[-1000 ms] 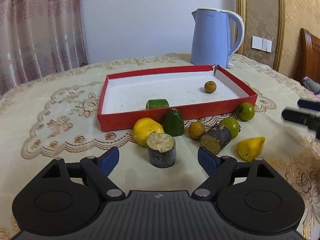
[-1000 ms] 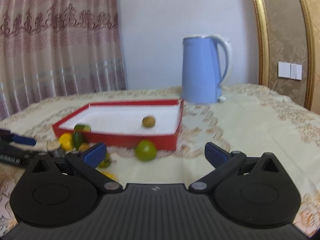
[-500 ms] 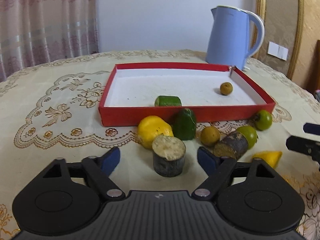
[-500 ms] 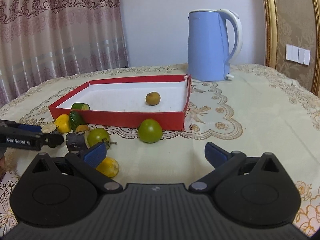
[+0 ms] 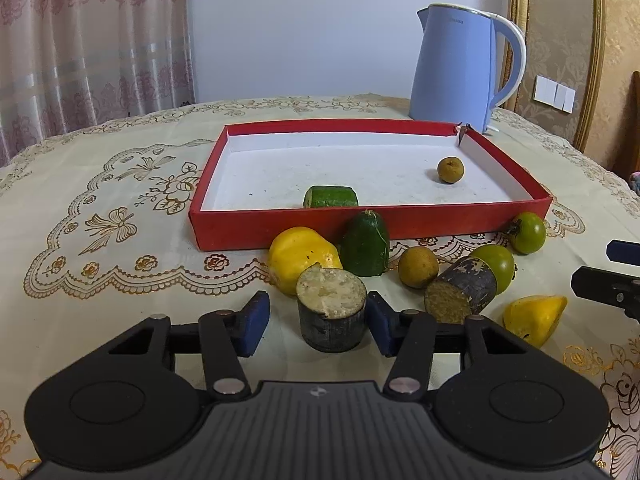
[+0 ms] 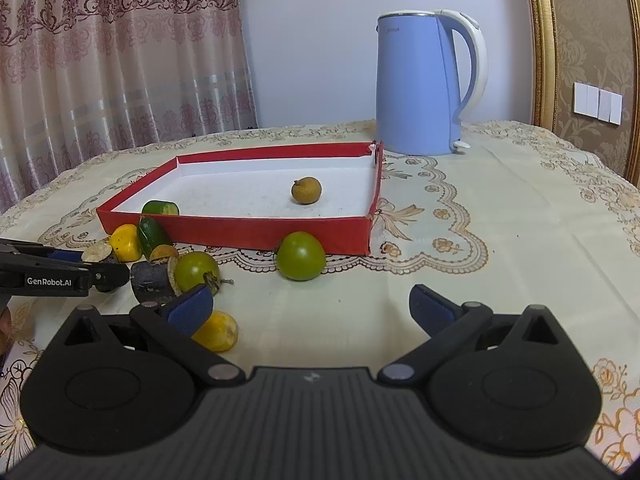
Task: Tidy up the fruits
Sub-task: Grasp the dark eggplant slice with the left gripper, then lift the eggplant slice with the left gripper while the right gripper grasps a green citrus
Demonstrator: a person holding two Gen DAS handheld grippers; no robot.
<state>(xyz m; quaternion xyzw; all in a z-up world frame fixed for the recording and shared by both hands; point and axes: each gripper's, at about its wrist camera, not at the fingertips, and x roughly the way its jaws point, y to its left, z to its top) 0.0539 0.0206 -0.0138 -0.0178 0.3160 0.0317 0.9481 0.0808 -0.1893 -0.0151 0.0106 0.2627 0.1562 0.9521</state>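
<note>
My left gripper (image 5: 316, 328) is closing around an upright dark sugarcane stub (image 5: 331, 322). Its right pad is at the stub's side, while a gap remains on the left. Around the stub lie a yellow fruit (image 5: 298, 254), a green cucumber piece (image 5: 366, 248), a longan (image 5: 418, 267), a lying cane stub (image 5: 460, 290), two green round fruits (image 5: 496, 262) and a yellow wedge (image 5: 534, 318). The red tray (image 5: 400, 226) holds a cucumber slice (image 5: 330, 197) and a longan (image 5: 450, 169). My right gripper (image 6: 312, 308) stands open and empty on the cloth, in front of a green fruit (image 6: 301, 256).
A blue kettle (image 6: 424, 84) stands behind the tray's far right corner. An embroidered cloth (image 6: 500, 220) covers the table. The left gripper's side (image 6: 60, 276) shows at the left of the right wrist view. Curtains hang behind the table.
The left jaws have narrowed around the upright cane stub, and that gripper has drawn closer to it. The right gripper stays open; its view has steadied and tipped slightly down.
</note>
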